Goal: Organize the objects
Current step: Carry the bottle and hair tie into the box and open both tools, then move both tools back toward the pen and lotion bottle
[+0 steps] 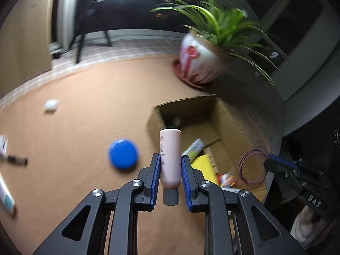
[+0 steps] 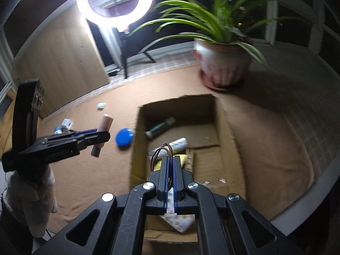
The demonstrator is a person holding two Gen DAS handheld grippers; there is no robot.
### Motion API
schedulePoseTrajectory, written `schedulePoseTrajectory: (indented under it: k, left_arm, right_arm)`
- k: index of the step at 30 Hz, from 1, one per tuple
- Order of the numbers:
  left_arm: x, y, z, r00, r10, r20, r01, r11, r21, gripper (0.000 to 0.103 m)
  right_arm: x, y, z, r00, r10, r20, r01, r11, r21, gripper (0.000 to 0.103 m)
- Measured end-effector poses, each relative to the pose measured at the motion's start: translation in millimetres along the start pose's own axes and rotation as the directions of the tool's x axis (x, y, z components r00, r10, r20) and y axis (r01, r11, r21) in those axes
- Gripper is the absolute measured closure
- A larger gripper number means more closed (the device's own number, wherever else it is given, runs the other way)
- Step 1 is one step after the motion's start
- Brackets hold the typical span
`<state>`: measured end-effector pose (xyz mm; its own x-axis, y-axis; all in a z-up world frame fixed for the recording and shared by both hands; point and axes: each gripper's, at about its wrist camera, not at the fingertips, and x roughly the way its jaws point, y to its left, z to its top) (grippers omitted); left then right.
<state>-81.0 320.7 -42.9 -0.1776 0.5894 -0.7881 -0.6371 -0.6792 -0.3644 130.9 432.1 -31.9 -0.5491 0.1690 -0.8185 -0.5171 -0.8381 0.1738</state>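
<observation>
My left gripper [image 1: 170, 161] is shut on a pink bottle [image 1: 170, 148] that stands upright between the blue pads, its grey cap toward the camera. It hangs over the carpet just left of an open cardboard box [image 1: 233, 123]. In the right wrist view the same left gripper [image 2: 104, 137] and pink bottle [image 2: 105, 121] show from the side, left of the cardboard box [image 2: 176, 99]. My right gripper [image 2: 170, 159] is shut on a coiled brown cable [image 2: 164, 147] above the box's near end. In the left wrist view the right gripper [image 1: 269, 163] holds that cable [image 1: 240, 165].
A blue round lid [image 1: 123, 153] lies on the carpet left of the box, a small white object [image 1: 51, 105] farther back. The box holds a dark tube [image 2: 161, 125] and yellow and white packets [image 2: 179, 144]. A potted plant [image 2: 223, 65] stands behind the box, a ring light [image 2: 114, 0] at the back left.
</observation>
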Motion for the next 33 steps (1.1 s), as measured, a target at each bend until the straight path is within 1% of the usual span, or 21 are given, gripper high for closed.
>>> schedulePoseTrajectory:
  k: [5,14,17,18,19,20,21,22,26,29,33]
  left_arm:
    - [27,-33,19,0.999,-0.028,-0.018,0.029,0.998,0.054,0.082]
    - [58,-62,28,0.999,-0.025,-0.041,0.029,0.994,0.101,0.082]
    - [61,-64,29,0.998,-0.041,-0.054,0.047,0.992,0.119,0.082]
    - [62,-65,29,0.998,-0.041,-0.057,0.048,0.991,0.126,0.08]
    - [61,-65,29,0.998,-0.03,-0.051,0.036,0.991,0.127,0.074]
    - [61,-64,29,0.999,-0.016,-0.047,0.022,0.992,0.127,0.051]
    - [59,-63,29,0.999,-0.012,-0.039,0.016,0.992,0.124,0.037]
    - [56,-60,29,1.0,-0.012,-0.024,0.015,0.993,0.12,0.036]
    - [47,-51,27,1.0,-0.003,-0.014,0.004,0.994,0.108,0.036]
    - [40,-42,26,1.0,0.018,-0.003,-0.018,0.996,0.087,0.036]
    - [34,-30,23,1.0,0.025,-0.017,-0.024,0.997,0.069,0.034]
  right_arm:
    - [-3,-19,-5,1.0,-0.016,-0.001,0.016,1.0,0.026,0.1]
    - [0,-28,-6,1.0,-0.015,-0.013,0.016,0.999,0.032,0.1]
    - [5,-26,-7,0.999,0.013,-0.031,-0.012,1.0,0.012,0.099]
    - [7,-25,-8,0.999,0.027,-0.04,-0.027,1.0,0.004,0.097]
    - [8,-24,-9,0.998,0.025,-0.051,-0.025,1.0,0.003,0.092]
    - [10,-23,-10,0.998,0.018,-0.057,-0.018,1.0,0.005,0.074]
    - [10,-22,-11,0.998,0.012,-0.057,-0.012,1.0,0.005,0.051]
    - [9,-21,-12,0.999,0.01,-0.045,-0.009,1.0,0.007,0.046]
    - [8,-19,-11,0.999,0.027,-0.041,-0.027,0.999,0.018,0.045]
    - [8,-17,-8,0.998,0.044,-0.043,-0.043,0.999,0.028,0.045]
    - [11,-12,-6,0.998,0.046,-0.045,-0.045,0.999,0.022,0.045]
